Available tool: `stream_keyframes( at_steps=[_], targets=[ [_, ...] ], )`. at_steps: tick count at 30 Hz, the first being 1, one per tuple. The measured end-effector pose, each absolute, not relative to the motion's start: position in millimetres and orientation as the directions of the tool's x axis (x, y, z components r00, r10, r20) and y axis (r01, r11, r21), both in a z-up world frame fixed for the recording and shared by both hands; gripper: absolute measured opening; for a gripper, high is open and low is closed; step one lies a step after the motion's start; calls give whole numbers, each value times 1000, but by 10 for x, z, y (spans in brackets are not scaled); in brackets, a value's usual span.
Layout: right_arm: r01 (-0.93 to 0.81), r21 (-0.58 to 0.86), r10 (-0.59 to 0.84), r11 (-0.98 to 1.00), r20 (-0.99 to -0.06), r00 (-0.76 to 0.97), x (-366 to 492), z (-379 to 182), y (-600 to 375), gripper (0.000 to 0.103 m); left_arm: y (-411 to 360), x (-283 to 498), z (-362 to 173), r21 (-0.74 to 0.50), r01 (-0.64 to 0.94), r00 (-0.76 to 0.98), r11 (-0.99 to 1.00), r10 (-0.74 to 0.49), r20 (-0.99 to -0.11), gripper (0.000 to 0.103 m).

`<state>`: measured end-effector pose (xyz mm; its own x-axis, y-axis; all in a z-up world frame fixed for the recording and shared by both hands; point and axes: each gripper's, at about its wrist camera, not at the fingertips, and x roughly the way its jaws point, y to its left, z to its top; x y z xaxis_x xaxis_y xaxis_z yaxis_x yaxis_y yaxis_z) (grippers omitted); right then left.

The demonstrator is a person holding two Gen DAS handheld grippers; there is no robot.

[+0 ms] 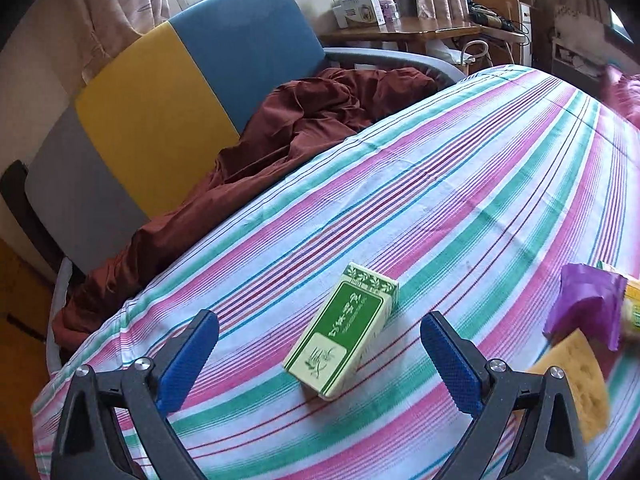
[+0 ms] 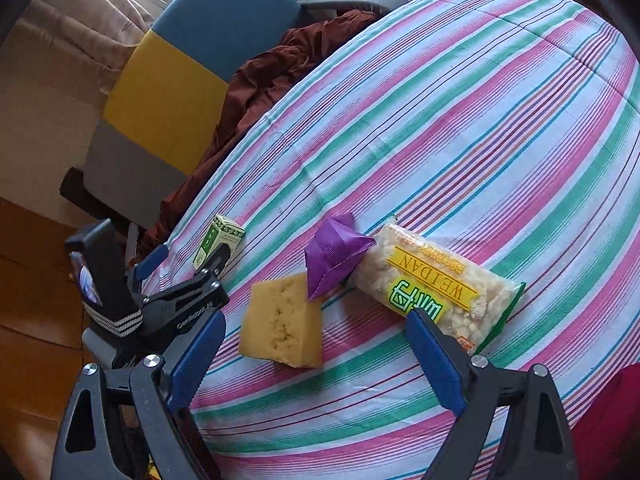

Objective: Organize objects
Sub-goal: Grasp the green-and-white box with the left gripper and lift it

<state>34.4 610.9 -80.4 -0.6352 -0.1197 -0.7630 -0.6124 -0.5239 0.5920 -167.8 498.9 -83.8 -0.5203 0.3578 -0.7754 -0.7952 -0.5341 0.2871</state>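
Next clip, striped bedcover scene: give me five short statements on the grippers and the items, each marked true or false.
1. The left gripper is open, with the green and cream carton lying between its fingers. True.
2. The right gripper is clamped on the yellow sponge block. False: it is open and the sponge lies on the striped bedcover.
3. The purple foil pouch lies between the sponge and the clear snack bag with a yellow label. True.
4. The carton stands upright. False: it lies flat.
5. The snack bag sits on the chair. False: it lies on the bedcover.
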Motion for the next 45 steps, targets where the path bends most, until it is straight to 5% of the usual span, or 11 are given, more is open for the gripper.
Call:
stream_keyframes(
  at_steps=[2,4,9,26,34,45],
  targets=[
    [-613,594,-123,-522,-763,-634,347,-815,6113,93,5051,-1763,-895,268,-793,-509,-547,353,-785,92],
    [-614,593,-123,-520,-764,-633,346,-820,6116,93,5096,-1849,-999,214,-805,-453,-553,341,-824,69],
    [-630,587,-103,-509,-768,-632,378,-826,6156,93,4958,-1878,-1025,83,-783,-384,-617,374,-844,31],
    [-676,658,-14,-332,-720,-694,698,-830,6451,93,4093,-820,-1028,88,-720,-442,-689,356,-824,31],
    [-576,624,-170,-527,-742,-649,256,-812,6066,93,3580,-190,-1065,26,-718,-460,-695,446,-767,31],
    [-560,504,-194,-658,-832,-520,-132,-960,5743,93,3395,-62,-1123,-43,-732,-446,-680,526,-724,31]
  ],
)
